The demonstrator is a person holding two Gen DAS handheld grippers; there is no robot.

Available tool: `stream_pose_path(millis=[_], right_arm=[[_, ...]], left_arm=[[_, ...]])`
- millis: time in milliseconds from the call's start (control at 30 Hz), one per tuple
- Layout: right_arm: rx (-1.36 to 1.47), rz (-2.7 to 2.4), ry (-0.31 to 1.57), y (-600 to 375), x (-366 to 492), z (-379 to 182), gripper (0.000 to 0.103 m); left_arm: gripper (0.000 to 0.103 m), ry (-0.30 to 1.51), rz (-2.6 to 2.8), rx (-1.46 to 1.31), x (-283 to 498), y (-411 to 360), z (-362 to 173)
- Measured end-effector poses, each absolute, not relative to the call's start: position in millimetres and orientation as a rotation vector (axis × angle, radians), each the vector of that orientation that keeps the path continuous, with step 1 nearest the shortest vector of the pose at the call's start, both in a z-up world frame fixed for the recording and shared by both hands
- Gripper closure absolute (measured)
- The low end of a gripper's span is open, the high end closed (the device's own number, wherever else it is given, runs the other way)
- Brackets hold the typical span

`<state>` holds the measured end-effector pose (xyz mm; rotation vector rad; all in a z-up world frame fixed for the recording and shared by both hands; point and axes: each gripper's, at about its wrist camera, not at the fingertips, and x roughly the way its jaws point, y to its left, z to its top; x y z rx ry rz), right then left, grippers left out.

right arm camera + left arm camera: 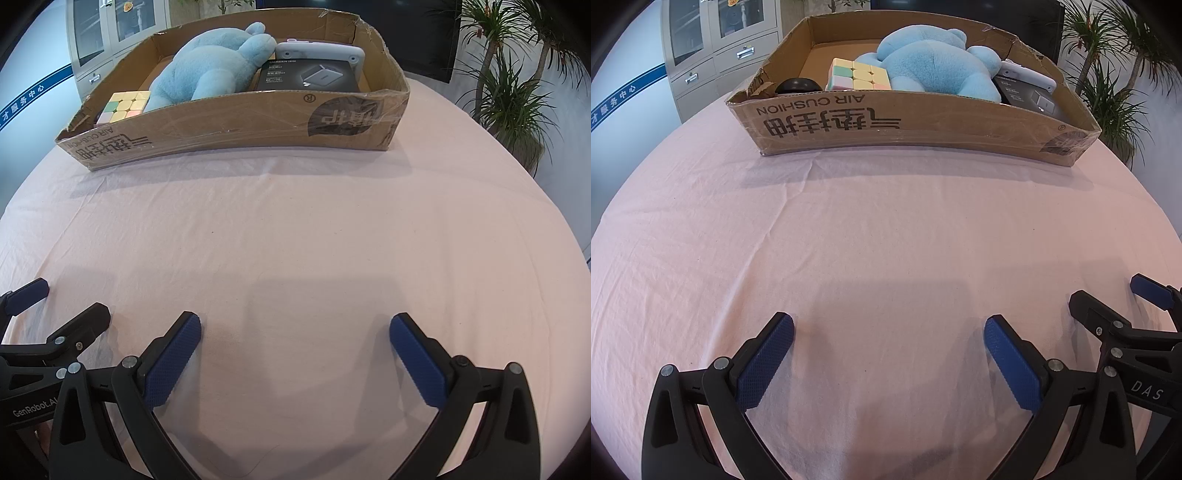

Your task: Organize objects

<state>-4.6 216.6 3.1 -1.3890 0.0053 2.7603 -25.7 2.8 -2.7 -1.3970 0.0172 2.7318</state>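
Pink cloth (pixel 868 221) bare up to loaded cardboard box (pixel 886 122), cabinets and plants behind; my left gripper (pixel 888 328) and right gripper (pixel 295 326) low, side by side, fingers apart, empty

Cardboard box (pixel 886 118), plush (pixel 934 62), cube (pixel 858 75) inside

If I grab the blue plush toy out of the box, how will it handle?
The blue plush toy looks soft and floppy, so its limbs would probably sag from a pinch. It seems light for its bulk. It leans on the pastel cube and the dark carton, so lifting may nudge both.
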Motion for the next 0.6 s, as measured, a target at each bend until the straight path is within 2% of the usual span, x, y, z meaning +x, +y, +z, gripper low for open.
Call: stream_pose_path(millis=[600], right_arm=[[-1.390, 2.760, 0.006, 217.2, -6.3, 2.2, 0.001]], left_arm=[[0.000, 0.017, 2.731, -1.398, -28.1, 2.3, -3.3]])
